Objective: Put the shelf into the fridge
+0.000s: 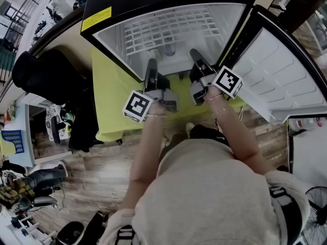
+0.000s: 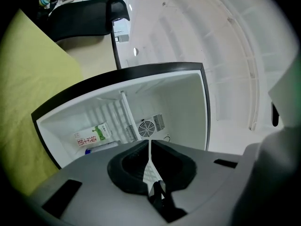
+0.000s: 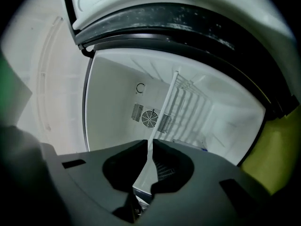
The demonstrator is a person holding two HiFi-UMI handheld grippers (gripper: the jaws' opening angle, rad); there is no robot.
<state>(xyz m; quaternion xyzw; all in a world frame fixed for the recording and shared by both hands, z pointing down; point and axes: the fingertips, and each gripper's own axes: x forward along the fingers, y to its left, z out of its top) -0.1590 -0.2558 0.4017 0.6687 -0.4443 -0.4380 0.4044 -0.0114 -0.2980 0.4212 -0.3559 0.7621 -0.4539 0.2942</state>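
The white wire shelf (image 1: pixel 171 29) lies flat inside the open fridge (image 1: pixel 110 32), about level and deep in the cavity. My left gripper (image 1: pixel 151 65) and right gripper (image 1: pixel 195 54) reach into the opening side by side, each shut on the shelf's front edge. In the left gripper view the shelf (image 2: pixel 127 114) shows edge-on as a thin white grid, pinched in the left gripper (image 2: pixel 150 147). In the right gripper view the shelf (image 3: pixel 186 108) runs from the right gripper (image 3: pixel 150 147) back toward the rear wall.
A milk carton (image 2: pixel 92 135) lies low in the fridge beside a round fan grille (image 2: pixel 146 127) on the rear wall. The fridge door (image 1: pixel 286 80) stands open at the right. A yellow-green cloth (image 1: pixel 110 98) covers the surface left of the fridge, beside a black chair (image 1: pixel 48 78).
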